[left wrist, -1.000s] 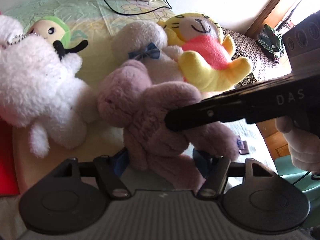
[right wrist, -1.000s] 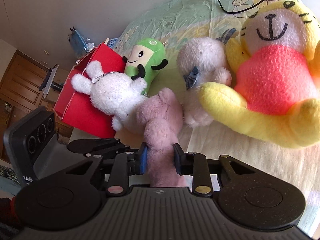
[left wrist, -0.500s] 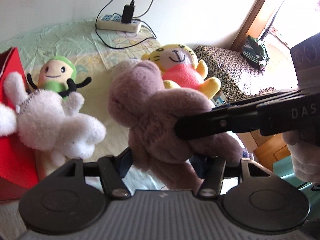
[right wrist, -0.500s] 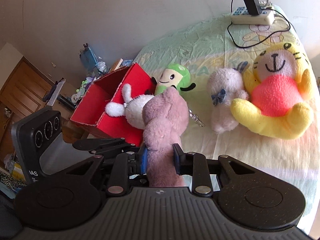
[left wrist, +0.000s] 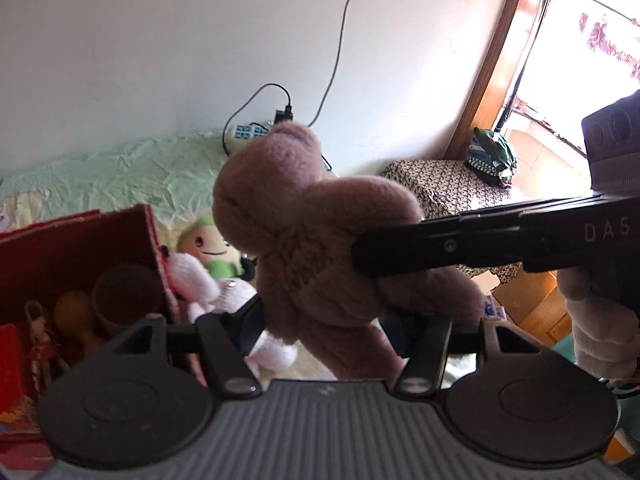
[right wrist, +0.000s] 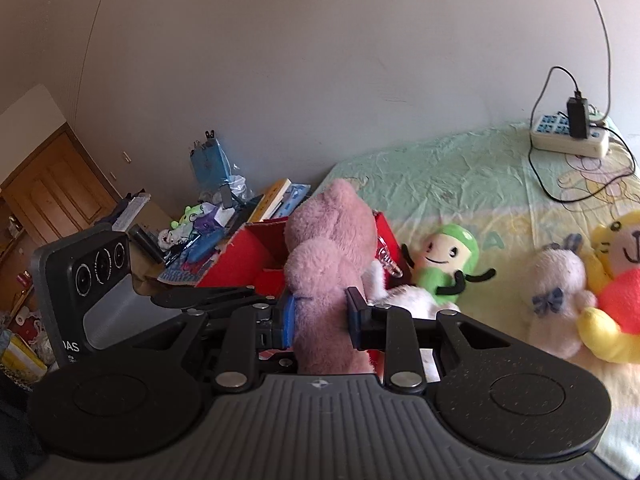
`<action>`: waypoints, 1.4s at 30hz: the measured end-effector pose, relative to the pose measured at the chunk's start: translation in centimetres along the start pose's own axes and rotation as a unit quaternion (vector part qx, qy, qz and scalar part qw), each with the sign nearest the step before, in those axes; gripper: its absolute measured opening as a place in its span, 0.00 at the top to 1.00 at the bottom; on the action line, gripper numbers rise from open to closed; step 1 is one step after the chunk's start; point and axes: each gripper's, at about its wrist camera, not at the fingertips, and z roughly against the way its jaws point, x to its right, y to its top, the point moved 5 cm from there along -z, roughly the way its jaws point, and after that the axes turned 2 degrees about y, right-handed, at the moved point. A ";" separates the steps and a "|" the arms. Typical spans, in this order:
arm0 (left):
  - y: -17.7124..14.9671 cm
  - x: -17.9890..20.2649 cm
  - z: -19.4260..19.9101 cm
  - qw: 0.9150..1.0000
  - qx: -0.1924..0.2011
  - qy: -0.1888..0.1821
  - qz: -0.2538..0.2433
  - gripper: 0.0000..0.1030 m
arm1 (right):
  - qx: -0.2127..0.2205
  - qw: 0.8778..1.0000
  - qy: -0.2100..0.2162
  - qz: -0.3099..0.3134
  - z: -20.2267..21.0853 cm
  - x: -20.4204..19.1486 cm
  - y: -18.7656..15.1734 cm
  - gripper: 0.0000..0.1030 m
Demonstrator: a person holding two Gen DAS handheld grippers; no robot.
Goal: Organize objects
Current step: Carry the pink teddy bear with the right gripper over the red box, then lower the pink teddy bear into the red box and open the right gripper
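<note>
Pale green bedding (right wrist: 460,176) runs back to a white wall, with a power strip (right wrist: 568,136) at its far edge and a red box (left wrist: 60,248) at its left end. Both tongs grasp the pink plush bear (left wrist: 312,240), held in the air near the box: the left gripper (left wrist: 324,320) clamps its lower body, the right gripper (right wrist: 320,312) pinches a limb. A green-hooded doll (right wrist: 448,260), a white plush (right wrist: 556,292) and a yellow tiger (right wrist: 616,292) lie on the bedding to the right.

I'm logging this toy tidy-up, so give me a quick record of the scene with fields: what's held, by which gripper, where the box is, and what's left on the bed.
held item: pink plush bear, lifted clear of the bed
left gripper: shut on the bear's lower body
right gripper: shut on the bear
container: red box, open, toys already inside
left on bed: green-hooded doll, white plush, grey bunny, yellow tiger
</note>
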 end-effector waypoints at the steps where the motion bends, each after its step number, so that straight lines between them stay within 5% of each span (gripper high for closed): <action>1: 0.1 -1.0 0.7 1.000 0.005 0.002 0.000 0.42 | 0.004 1.000 0.003 0.005 -0.8 -0.8 0.3 0.73; 12: 0.9 -12.2 5.9 0.997 0.023 0.066 0.013 0.42 | 0.027 0.999 0.046 0.004 -11.6 -6.2 2.4 0.73; 24: -1.9 -22.2 6.0 0.986 -0.069 0.150 0.004 0.43 | -0.013 0.989 0.074 -0.125 -21.9 -7.9 -0.4 0.73; 32: -4.1 -24.5 4.8 0.975 -0.125 0.183 -0.017 0.45 | -0.035 0.979 0.053 -0.195 -25.1 -7.9 -2.4 0.73; 42: -5.7 -24.1 3.1 0.960 -0.157 0.221 -0.062 0.37 | -0.083 0.989 -0.022 -0.121 -26.2 -8.6 -2.6 0.69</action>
